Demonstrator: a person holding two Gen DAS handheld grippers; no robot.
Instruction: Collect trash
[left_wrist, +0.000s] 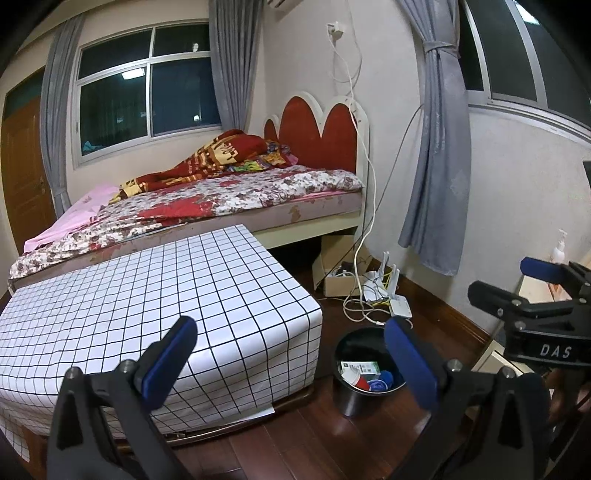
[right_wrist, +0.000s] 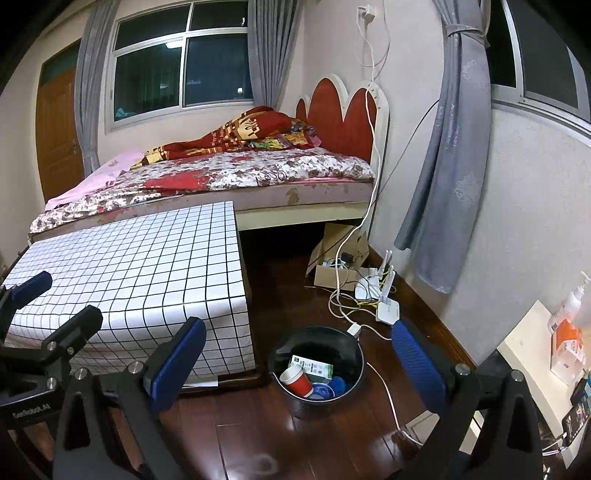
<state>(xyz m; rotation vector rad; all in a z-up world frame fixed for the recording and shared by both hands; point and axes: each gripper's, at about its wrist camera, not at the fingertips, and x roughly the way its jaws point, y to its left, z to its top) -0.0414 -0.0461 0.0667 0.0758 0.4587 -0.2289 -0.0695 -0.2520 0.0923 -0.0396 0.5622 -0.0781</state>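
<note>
A black round trash bin (left_wrist: 354, 397) (right_wrist: 295, 341) stands on the wooden floor beside the checkered table. Inside it lie a red paper cup (right_wrist: 297, 380), a green and white carton (right_wrist: 312, 367) and blue plastic pieces (right_wrist: 328, 389). My left gripper (left_wrist: 291, 360) is open and empty, held above the table corner and the bin. My right gripper (right_wrist: 299, 362) is open and empty, held above the bin. The right gripper also shows at the right edge of the left wrist view (left_wrist: 535, 291). The left gripper shows at the left edge of the right wrist view (right_wrist: 44, 306).
A low table with a white grid cloth (left_wrist: 147, 295) (right_wrist: 129, 266) stands before a bed (left_wrist: 221, 199). A router, a cardboard box and loose white cables (right_wrist: 369, 295) lie on the floor by the wall. A white shelf with bottles (right_wrist: 561, 332) is at the right.
</note>
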